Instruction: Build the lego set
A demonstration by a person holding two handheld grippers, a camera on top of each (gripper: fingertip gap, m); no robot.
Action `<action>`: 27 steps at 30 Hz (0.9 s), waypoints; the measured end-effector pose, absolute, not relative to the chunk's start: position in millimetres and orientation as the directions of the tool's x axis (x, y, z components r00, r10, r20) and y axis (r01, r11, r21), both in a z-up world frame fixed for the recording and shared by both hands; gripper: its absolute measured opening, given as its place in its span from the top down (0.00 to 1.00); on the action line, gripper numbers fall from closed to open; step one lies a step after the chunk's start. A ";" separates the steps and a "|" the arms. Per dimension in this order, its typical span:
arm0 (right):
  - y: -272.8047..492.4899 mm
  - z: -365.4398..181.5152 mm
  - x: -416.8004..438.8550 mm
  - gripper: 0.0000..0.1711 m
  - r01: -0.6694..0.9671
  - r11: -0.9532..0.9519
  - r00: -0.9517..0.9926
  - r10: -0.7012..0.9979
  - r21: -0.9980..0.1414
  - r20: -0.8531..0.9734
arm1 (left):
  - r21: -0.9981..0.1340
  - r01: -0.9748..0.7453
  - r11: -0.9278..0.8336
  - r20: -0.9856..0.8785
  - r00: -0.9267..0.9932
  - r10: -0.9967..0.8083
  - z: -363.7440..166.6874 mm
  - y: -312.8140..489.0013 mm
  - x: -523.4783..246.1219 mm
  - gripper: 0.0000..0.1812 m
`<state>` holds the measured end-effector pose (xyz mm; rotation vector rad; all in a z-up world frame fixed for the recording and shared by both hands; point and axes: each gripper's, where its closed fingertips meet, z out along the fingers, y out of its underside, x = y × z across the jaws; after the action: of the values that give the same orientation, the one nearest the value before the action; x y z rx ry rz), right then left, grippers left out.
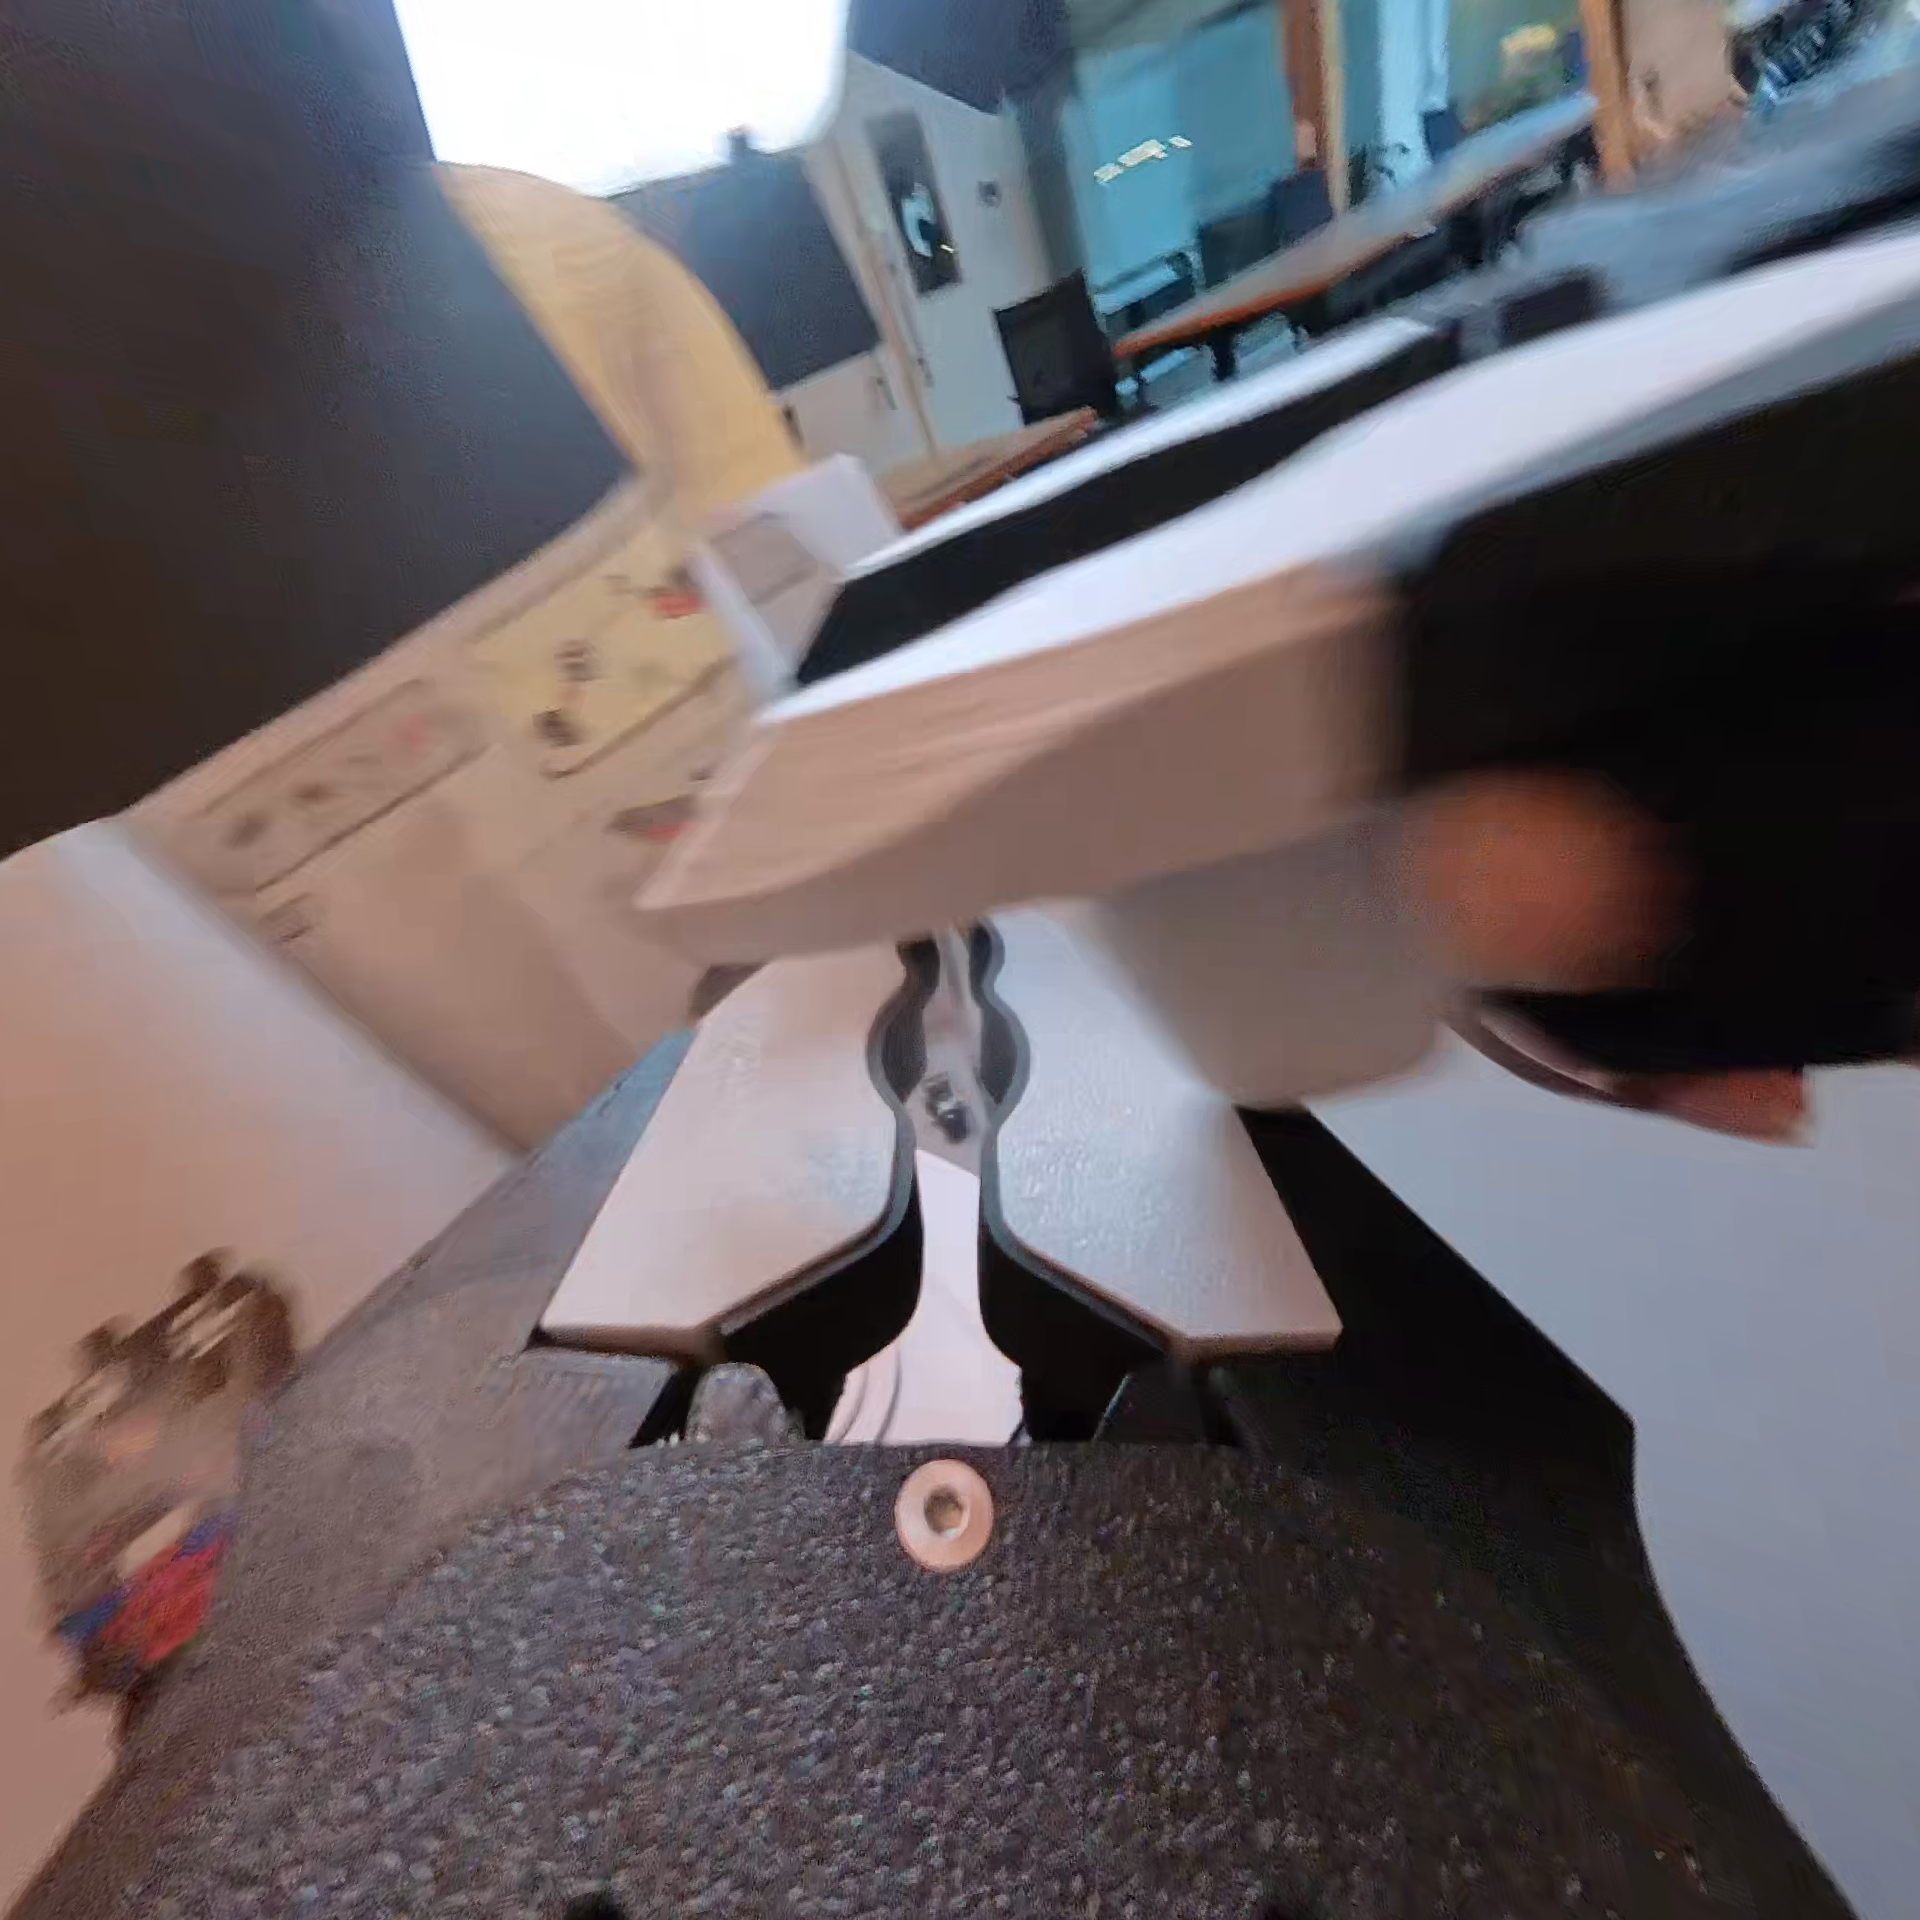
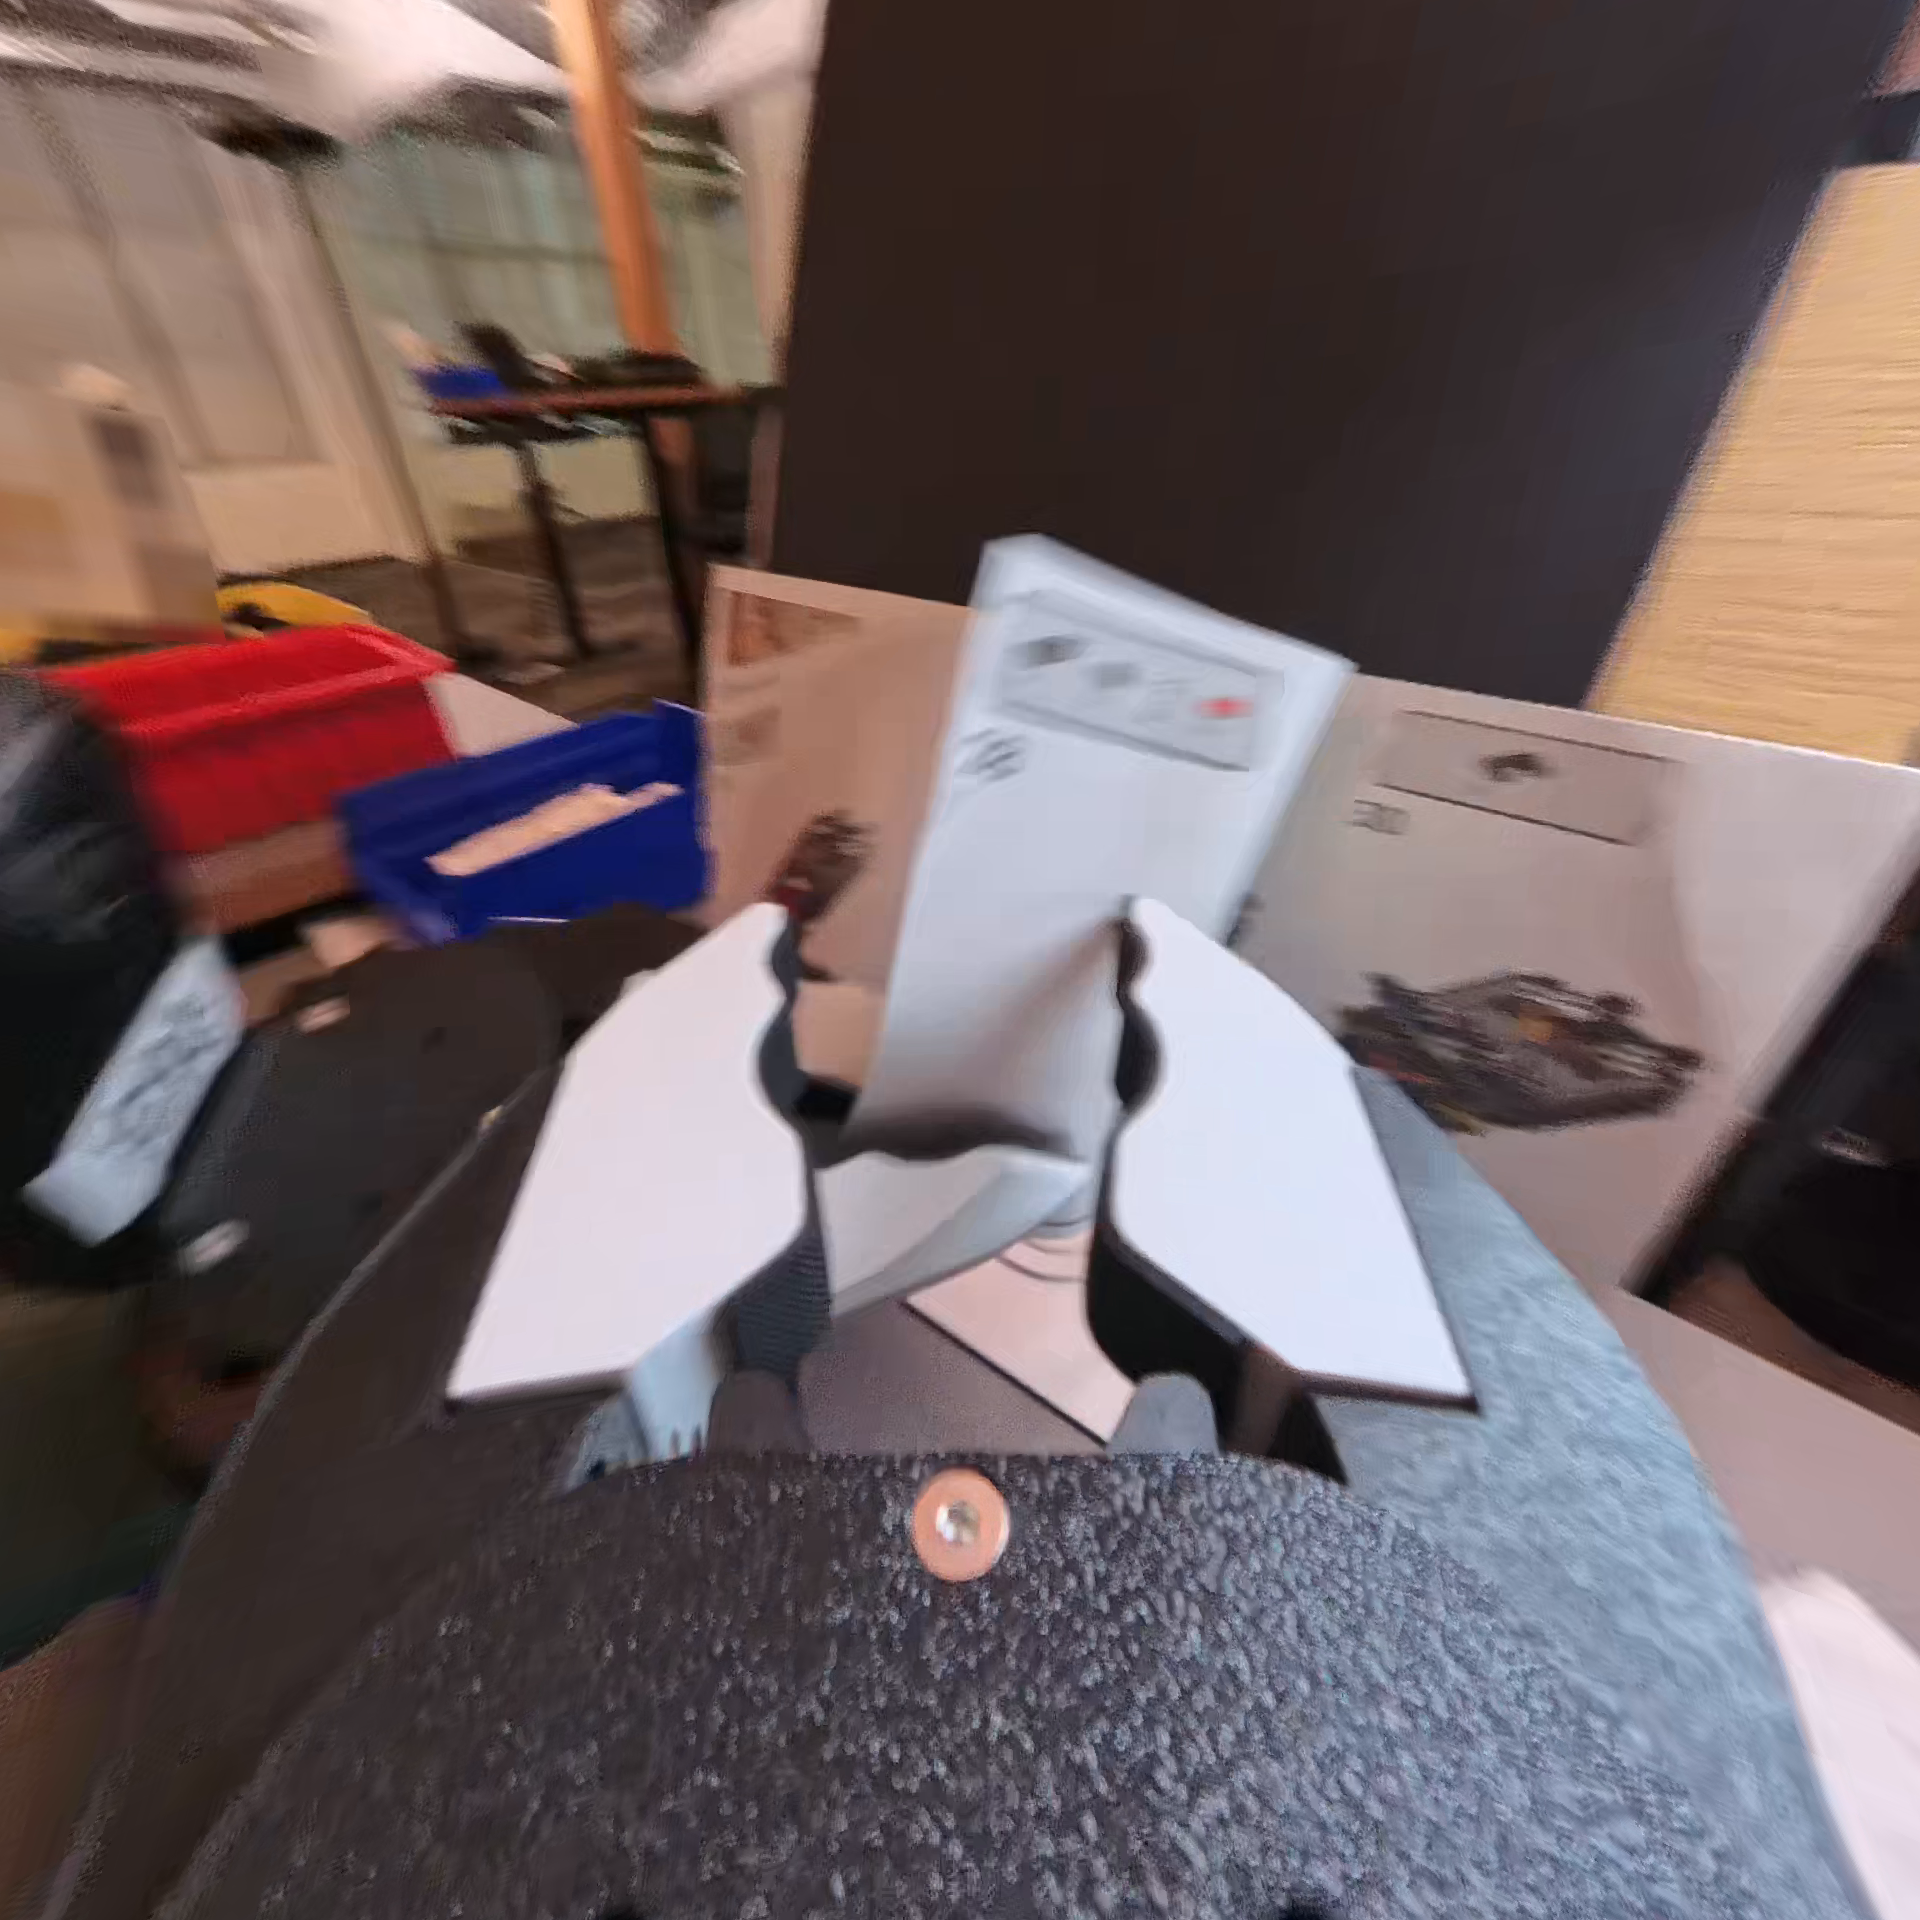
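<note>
Behind everything stands a large white printed carton (image 2: 1558, 883) before a dark panel, with a red bin (image 2: 260, 727) and a blue bin (image 2: 540, 831) far left. Left gripper (image 1: 948, 997) is nearly closed on something thin and white, under the other gripper. Right gripper (image 2: 956, 935) stands apart around a white box (image 2: 1091, 831), which touches its right finger.

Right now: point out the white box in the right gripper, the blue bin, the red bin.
white box (image 2: 1101, 831), right wrist view, middle of its front face
blue bin (image 2: 540, 842), right wrist view, front wall
red bin (image 2: 281, 727), right wrist view, side wall
</note>
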<state>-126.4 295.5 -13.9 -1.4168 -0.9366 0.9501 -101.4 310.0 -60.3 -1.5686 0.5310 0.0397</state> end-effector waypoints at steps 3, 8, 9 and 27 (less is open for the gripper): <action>351.5 -13.9 -95.2 1.00 0.088 0.004 0.567 0.822 -0.996 0.053 | -0.917 -0.396 -0.039 -0.363 0.873 -0.325 -75.8 316.8 -93.5 0.90; 417.7 -43.4 -75.4 1.00 0.231 -0.047 0.595 0.797 -0.972 0.103 | -0.945 -0.215 -0.248 -0.209 0.977 -0.049 -79.3 320.1 -201.9 0.92; 423.2 -49.2 -78.3 1.00 0.241 -0.028 0.576 0.809 -0.970 0.120 | -0.945 -0.191 -0.265 -0.195 0.981 -0.009 -80.0 320.0 -221.7 0.96; 433.8 -45.4 -94.7 1.00 0.351 0.276 0.632 0.635 -0.895 0.444 | -0.883 -0.356 -0.305 -0.412 0.900 0.140 -101.2 301.7 -297.1 1.00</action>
<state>-94.7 433.8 -45.4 -1.3292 -0.9340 0.2335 -297.1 301.7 -101.2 -1.8175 0.1618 0.4944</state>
